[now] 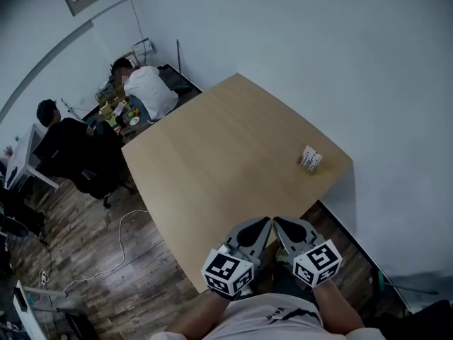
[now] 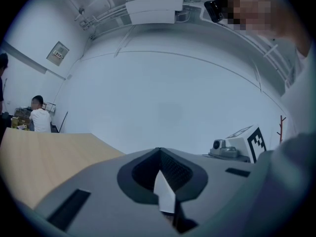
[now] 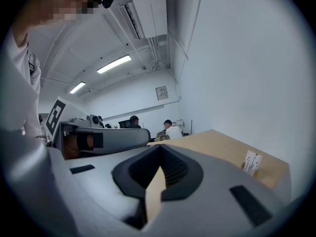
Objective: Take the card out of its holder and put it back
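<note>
**A:** Where is the small white printed card (image 1: 309, 156)?

**B:** It stands in its holder (image 1: 313, 167) near the right edge of the pale wooden table (image 1: 212, 161), well apart from your grippers.

**A:** And the grippers?

**B:** Your grey left gripper (image 1: 266, 220) and right gripper (image 1: 277, 220) sit side by side at the near corner. Both have their jaws pressed together, with nothing between them.

Table (image 1: 212, 154) — light, even wood tone. Card (image 1: 310, 159), well ahead of the jaws and to the right: white with dark print. Left gripper (image 1: 268, 221) and right gripper (image 1: 277, 221): grey shells, black ribbed pads (image 2: 173, 169). Marker cubes (image 1: 228, 271): white with black square patterns. Floor (image 1: 141, 289) — dark brown planks. Wall (image 1: 318, 48): pale blue-white.
</note>
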`<control>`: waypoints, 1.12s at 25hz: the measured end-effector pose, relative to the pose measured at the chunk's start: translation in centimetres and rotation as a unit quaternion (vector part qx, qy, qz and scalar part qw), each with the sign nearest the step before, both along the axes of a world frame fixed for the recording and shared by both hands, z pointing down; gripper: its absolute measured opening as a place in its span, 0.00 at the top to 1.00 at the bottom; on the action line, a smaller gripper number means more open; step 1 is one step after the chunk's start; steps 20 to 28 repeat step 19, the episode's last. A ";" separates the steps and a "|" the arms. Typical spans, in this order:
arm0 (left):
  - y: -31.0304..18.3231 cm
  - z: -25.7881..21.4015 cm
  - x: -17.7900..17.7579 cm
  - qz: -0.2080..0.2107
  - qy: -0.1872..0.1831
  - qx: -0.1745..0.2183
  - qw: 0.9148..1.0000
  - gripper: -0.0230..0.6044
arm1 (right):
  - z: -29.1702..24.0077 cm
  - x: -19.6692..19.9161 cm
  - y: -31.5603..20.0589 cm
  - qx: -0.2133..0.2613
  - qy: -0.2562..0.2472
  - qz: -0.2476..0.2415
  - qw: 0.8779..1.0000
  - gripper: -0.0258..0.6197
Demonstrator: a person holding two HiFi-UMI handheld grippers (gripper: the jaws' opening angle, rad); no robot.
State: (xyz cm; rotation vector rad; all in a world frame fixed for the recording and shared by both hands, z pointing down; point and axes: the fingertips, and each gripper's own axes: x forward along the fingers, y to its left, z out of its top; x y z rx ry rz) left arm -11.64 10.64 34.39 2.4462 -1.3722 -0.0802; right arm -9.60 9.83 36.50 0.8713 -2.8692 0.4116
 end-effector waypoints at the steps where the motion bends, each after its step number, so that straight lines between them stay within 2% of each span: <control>1: 0.5 -0.3 -0.3 -0.002 0.000 0.004 1.000 0.94 | -0.3 -0.2 0.5 0.003 -0.002 0.000 1.000 0.94; 7: 3.2 -1.3 -1.9 -0.010 -0.003 0.022 1.000 0.94 | -2.1 -1.2 3.0 0.027 -0.001 0.003 1.000 0.94; 19: 5.5 -3.1 -4.4 -0.018 -0.009 0.038 0.999 0.94 | -3.4 -3.4 5.4 0.040 0.000 -0.003 0.999 0.94; 28: 5.5 -3.1 -4.4 -0.018 -0.009 0.038 0.999 0.94 | -3.4 -3.4 5.4 0.040 0.000 -0.003 0.999 0.94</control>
